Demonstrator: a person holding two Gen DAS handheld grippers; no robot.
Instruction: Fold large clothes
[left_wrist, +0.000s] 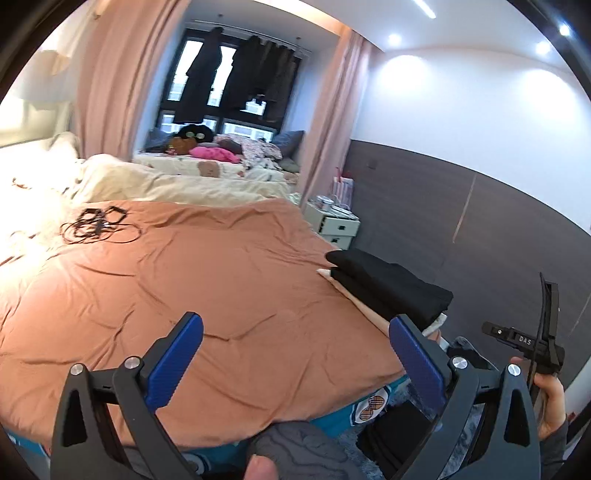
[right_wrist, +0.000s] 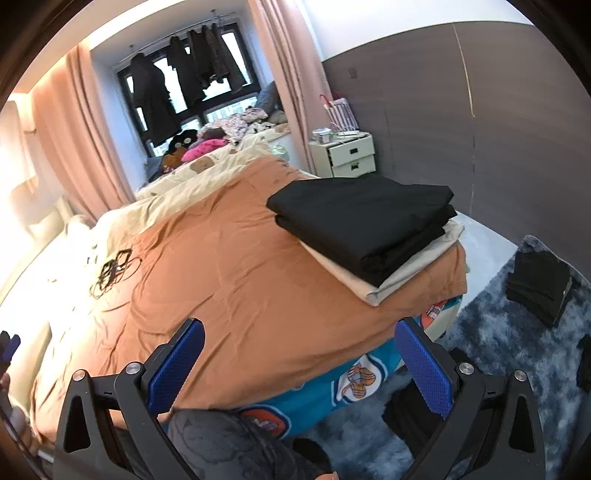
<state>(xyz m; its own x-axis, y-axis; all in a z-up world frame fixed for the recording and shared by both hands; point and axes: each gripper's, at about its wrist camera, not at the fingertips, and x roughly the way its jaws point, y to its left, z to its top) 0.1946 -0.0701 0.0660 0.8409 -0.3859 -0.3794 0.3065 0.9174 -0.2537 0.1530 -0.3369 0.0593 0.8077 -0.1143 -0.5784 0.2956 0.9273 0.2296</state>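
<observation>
Both our left tongs and right tongs hang spread wide and empty above the bed. The folded stack sits at its corner; dark clothes wait on the rug. We should pick one and spread it flat before folding.

"DAS" on right gripper

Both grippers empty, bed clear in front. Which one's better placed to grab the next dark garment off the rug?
Right, probably. The right gripper is open, with the dark clothes on the rug on its side. The left gripper faces the orange cover.
</observation>
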